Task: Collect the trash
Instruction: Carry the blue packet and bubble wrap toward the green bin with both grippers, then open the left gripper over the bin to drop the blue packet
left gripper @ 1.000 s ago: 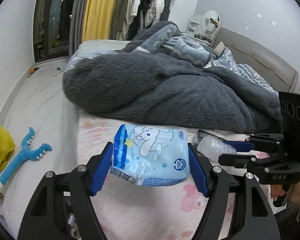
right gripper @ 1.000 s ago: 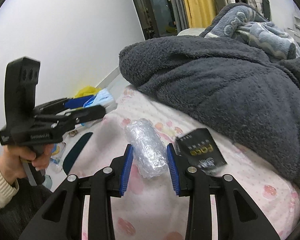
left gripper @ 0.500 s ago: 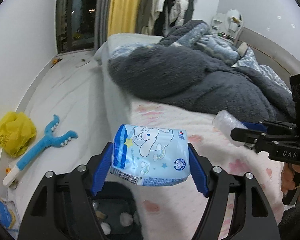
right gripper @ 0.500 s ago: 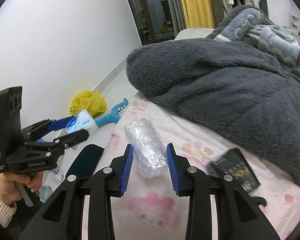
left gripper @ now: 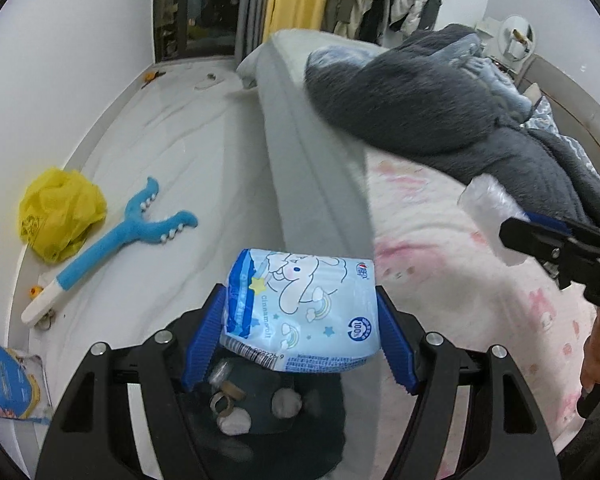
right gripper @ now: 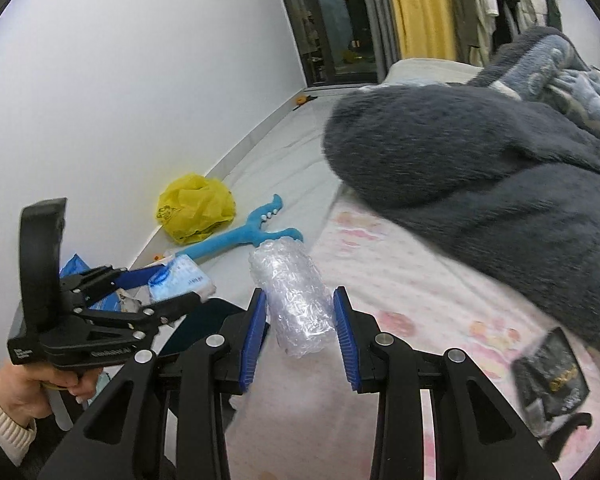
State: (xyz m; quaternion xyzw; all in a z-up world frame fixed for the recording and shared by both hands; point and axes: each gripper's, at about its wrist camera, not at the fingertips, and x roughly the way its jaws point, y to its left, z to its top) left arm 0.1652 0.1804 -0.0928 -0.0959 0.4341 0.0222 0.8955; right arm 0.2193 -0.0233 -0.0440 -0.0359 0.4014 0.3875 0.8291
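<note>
- Left gripper (left gripper: 300,340): fingers clamped on a light-blue cartoon-print tissue pack (left gripper: 302,312), one pad on each short side. The pack hangs off the bed's side edge, over the floor and just above the dark trash bin (left gripper: 260,412).
- Step in hand, as I read it: carry to the bin. Centre the pack over the bin mouth before parting the fingers; it's wide, so drop it flat and low or it may catch the rim.
- Right gripper (right gripper: 300,320): fingers clamped on a clear crinkled plastic roll (right gripper: 296,300), held over the pink sheet (right gripper: 440,300) near the bed's side edge. Bring it over the bin second, so both grippers don't crowd one opening.
- Count, trash in hand: 1 tissue pack, 1 plastic roll.
- Count, bin: 1, with several wads and a cardboard ring already inside.
- Count, floor by the wall: 1 yellow plastic bag (left gripper: 60,216), 1 blue forked plush toy (left gripper: 120,240), 1 blue packet (left gripper: 4,384).
- Count, bed: 1 black sachet (right gripper: 552,376) near the right gripper, 1 grey fleece blanket (right gripper: 480,168).
- Black sachet looks like remaining trash.
</note>
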